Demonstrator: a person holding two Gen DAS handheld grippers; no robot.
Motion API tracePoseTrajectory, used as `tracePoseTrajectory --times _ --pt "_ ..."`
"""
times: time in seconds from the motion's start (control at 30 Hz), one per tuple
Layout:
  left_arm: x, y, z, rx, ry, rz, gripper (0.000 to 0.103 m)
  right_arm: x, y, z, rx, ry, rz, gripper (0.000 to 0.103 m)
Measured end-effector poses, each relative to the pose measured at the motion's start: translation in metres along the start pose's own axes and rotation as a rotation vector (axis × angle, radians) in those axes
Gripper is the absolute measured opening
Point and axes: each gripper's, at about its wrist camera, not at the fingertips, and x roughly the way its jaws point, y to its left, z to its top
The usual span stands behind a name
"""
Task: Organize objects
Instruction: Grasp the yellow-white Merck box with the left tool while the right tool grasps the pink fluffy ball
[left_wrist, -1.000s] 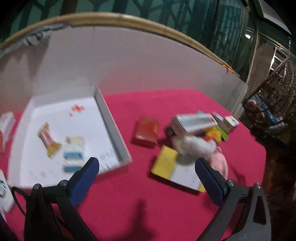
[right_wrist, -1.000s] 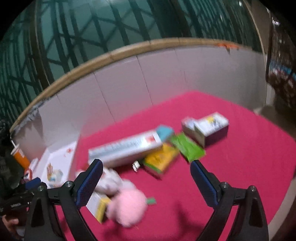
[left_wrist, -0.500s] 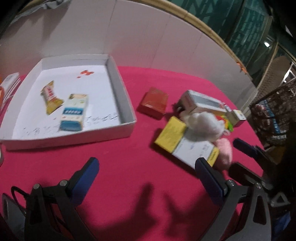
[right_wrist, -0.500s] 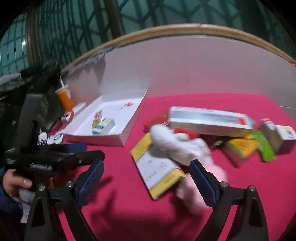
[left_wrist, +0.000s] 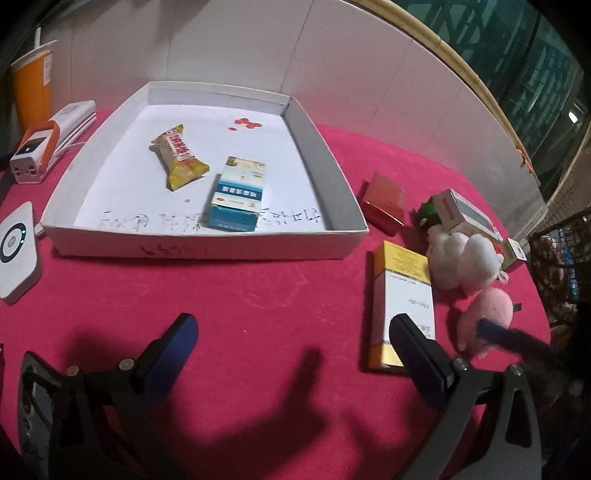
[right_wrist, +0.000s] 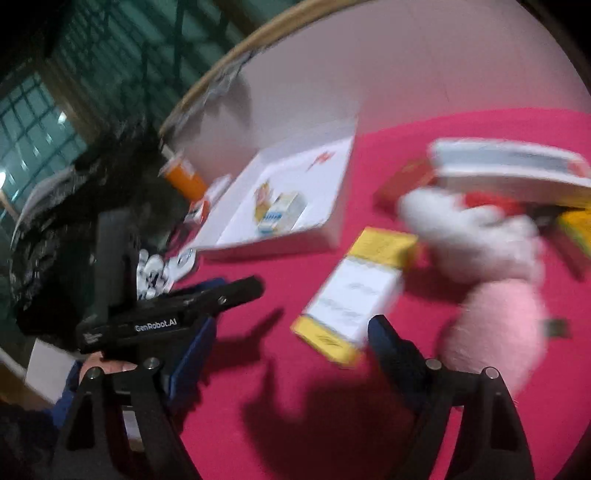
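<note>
A white tray (left_wrist: 332, 236) on the red cloth holds a yellow snack packet (left_wrist: 179, 157) and a blue-white box (left_wrist: 238, 194). Right of it lie a red box (left_wrist: 384, 203), a yellow-white box (left_wrist: 402, 295), a long white box (left_wrist: 465, 214), a white plush (left_wrist: 461, 258) and a pink plush (left_wrist: 484, 321). My left gripper (left_wrist: 291, 354) is open and empty above bare cloth in front of the tray. My right gripper (right_wrist: 291, 354) is open and empty, close to the yellow-white box (right_wrist: 354, 291) and the pink plush (right_wrist: 495, 325).
An orange cup (left_wrist: 31, 85), a white-orange device (left_wrist: 48, 140) and a white pad (left_wrist: 16, 251) stand left of the tray. A white wall (left_wrist: 258, 48) rings the table's far side. A wire basket (left_wrist: 561, 258) stands off the right edge.
Both grippers swung left and dropped lower. The tray is now nearer in the left view. The right view now faces the tray and the left gripper, with strong blur.
</note>
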Motion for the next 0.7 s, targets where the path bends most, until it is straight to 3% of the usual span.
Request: tracePoseTrajectory --times 0.13,0.23,0.37,0.53,0.7 --pt "0.007 -0.02 -0.002 0.092 0.029 -0.033 0.103 -0.054 -0.036 -0.007 0.056 -0.168 -0.285 0.091" --pt "0.015 -0.048 -0.004 0.205 0.044 -0.063 0.103 -0.071 -0.066 -0.016 0.129 -0.175 -0.376 0.093" --pt "0.032 -0.084 -0.007 0.331 0.057 -0.041 0.103 -0.071 -0.085 -0.027 0.168 -0.144 -0.439 0.093" --pt "0.055 -0.097 -0.002 0.333 0.097 -0.011 0.102 -0.048 -0.07 -0.017 0.082 -0.113 -0.449 0.093" --pt "0.064 -0.099 -0.002 0.319 0.105 0.012 0.083 -0.011 -0.071 0.0 0.085 -0.068 -0.517 0.093"
